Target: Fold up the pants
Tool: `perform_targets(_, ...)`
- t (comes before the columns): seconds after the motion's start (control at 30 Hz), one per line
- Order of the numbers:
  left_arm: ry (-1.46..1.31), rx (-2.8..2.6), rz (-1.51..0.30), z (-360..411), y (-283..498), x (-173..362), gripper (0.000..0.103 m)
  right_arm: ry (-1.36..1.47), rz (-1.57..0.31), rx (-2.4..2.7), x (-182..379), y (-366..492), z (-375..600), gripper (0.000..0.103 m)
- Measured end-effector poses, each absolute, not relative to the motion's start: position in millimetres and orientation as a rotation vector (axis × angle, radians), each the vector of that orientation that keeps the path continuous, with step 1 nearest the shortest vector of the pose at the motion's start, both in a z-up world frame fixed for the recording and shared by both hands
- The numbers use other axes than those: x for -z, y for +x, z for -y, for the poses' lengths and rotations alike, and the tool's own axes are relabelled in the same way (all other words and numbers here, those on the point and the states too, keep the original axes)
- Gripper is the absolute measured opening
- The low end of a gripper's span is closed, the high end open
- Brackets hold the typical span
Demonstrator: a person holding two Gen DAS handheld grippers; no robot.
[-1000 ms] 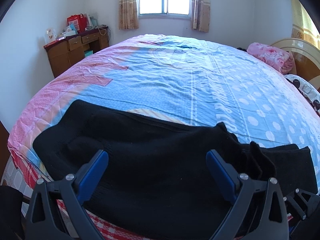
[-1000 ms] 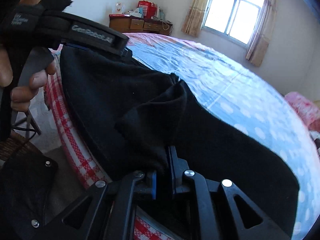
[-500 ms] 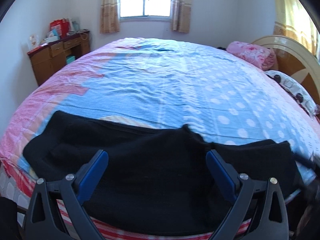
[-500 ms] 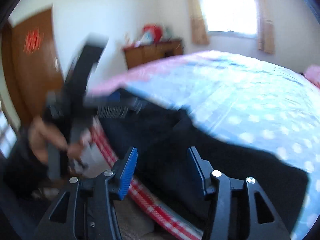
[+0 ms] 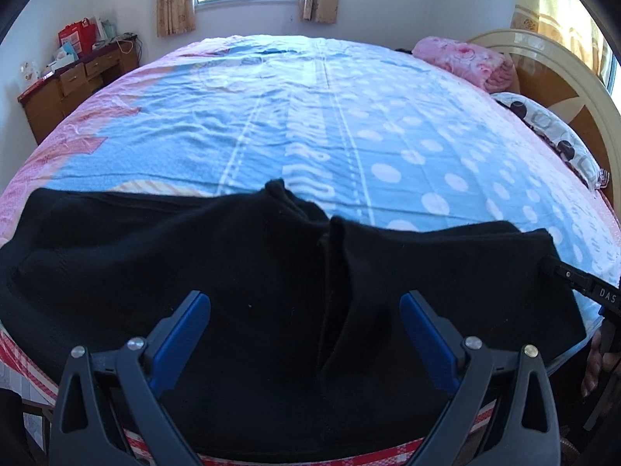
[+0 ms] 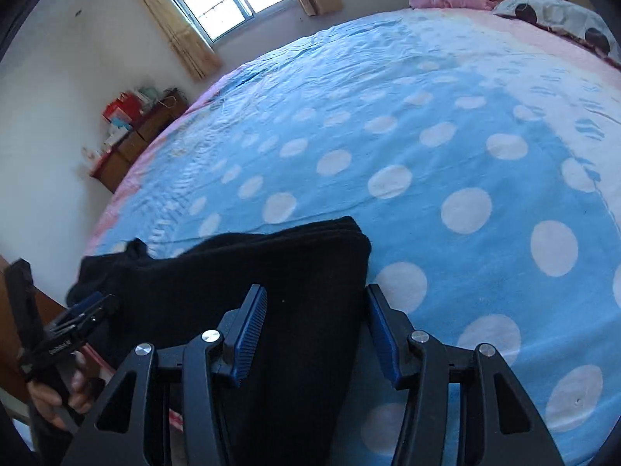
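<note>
Bed, left-view headboard, black pants, both tools open, empty.

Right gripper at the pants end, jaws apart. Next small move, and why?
Probably ease the right gripper forward and close on the black pants end. Its jaws, just narrowed slightly, stand open astride that edge with no pad pressing, and the pants lie long across the bed.

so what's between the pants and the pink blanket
Only bare bedsheet lies between the pants and the blanket, seen in the left wrist view.
</note>
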State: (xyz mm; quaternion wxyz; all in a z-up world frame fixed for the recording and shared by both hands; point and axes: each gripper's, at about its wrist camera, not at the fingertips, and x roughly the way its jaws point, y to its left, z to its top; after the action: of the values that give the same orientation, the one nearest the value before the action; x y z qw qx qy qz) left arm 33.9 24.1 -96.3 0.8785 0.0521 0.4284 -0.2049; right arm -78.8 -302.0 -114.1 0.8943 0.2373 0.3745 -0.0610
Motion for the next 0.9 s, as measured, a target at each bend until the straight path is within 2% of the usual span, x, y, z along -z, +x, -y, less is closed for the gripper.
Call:
perform_targets(0.03,0.096,0.434,-0.905,-23.7,34.3,99.2,0.100,0.453,-0.772,0.142,114.2,-79.4,298.6,0.032)
perform_targets(0.07,0.074,0.449,-0.925,-22.7,35.1,102.8,0.100,0.425,-0.774,0.137,114.8,-78.7,295.6,0.024)
perform_targets(0.23,0.100,0.485,-0.925,-8.6,28.6,109.4,0.099,0.486,-0.728,0.087,108.4,-89.2,305.5,0.014)
perform_targets(0.3,0.093,0.500,-0.912,-6.9,25.4,107.9,0.086,0.545,-0.683,0.055,104.3,-98.7,316.3,0.013)
perform_targets(0.37,0.075,0.534,-0.893,-5.1,22.8,103.5,0.063,0.559,-0.679,0.052,106.1,-101.6,320.9,0.013)
perform_targets(0.43,0.066,0.562,-0.888,-4.1,22.0,100.7,0.056,0.563,-0.693,0.067,113.3,-103.1,321.9,0.012)
perform_targets(0.6,0.046,0.571,-0.909,-4.5,27.8,108.7,0.060,0.598,-0.679,0.115,120.4,-110.8,330.1,0.011)
perform_targets(0.7,0.148,0.530,-0.875,4.0,20.2,106.1,0.065,0.556,-0.678,0.159,119.9,-112.6,332.5,0.011)
perform_targets(0.77,0.245,0.438,-0.808,4.3,11.8,94.5,0.078,0.542,-0.680,0.162,119.8,-112.5,330.3,0.011)
perform_targets(0.9,0.333,0.324,-0.596,-8.7,-0.8,65.8,0.092,0.288,-0.550,0.333,82.3,-123.1,301.5,0.013)
